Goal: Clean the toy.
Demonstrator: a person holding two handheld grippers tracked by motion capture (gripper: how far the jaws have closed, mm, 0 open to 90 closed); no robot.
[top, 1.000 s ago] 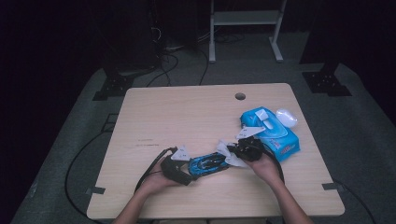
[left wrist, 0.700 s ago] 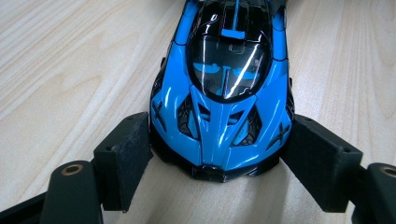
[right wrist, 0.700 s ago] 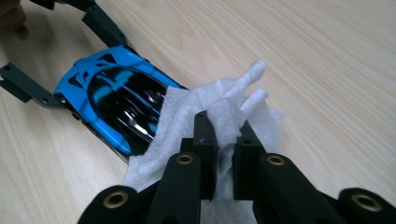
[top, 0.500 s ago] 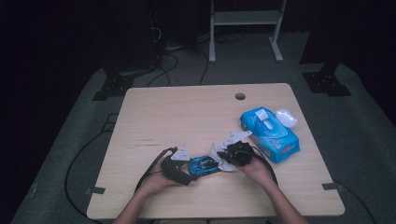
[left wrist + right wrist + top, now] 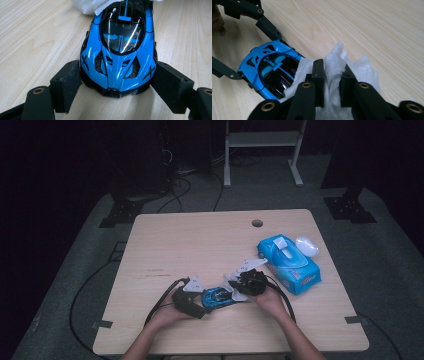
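Pale wood-grain counter (image 5: 200, 245) on grey carpet in a dark room carries the scene. Left claw (image 5: 117, 80) is clamped on the nose of a blue toy car (image 5: 120, 50), one black pad pressed against each front flank, the car resting on the counter and pointing back toward this claw. Right claw (image 5: 331, 77), just beyond the car's tail, pinches a bunched white wipe (image 5: 342, 65) between its narrowly spaced pads; its jaws have just been opening slightly, with the wipe still between them. The wipe drapes over the rear of the car, touching its dark roof glass. In the high view both claws meet at the car near the person's edge of the counter. Farther beyond the right claw lies a blue wipe pack (image 5: 289, 264), with a small white object (image 5: 306, 246) just beside its far end.
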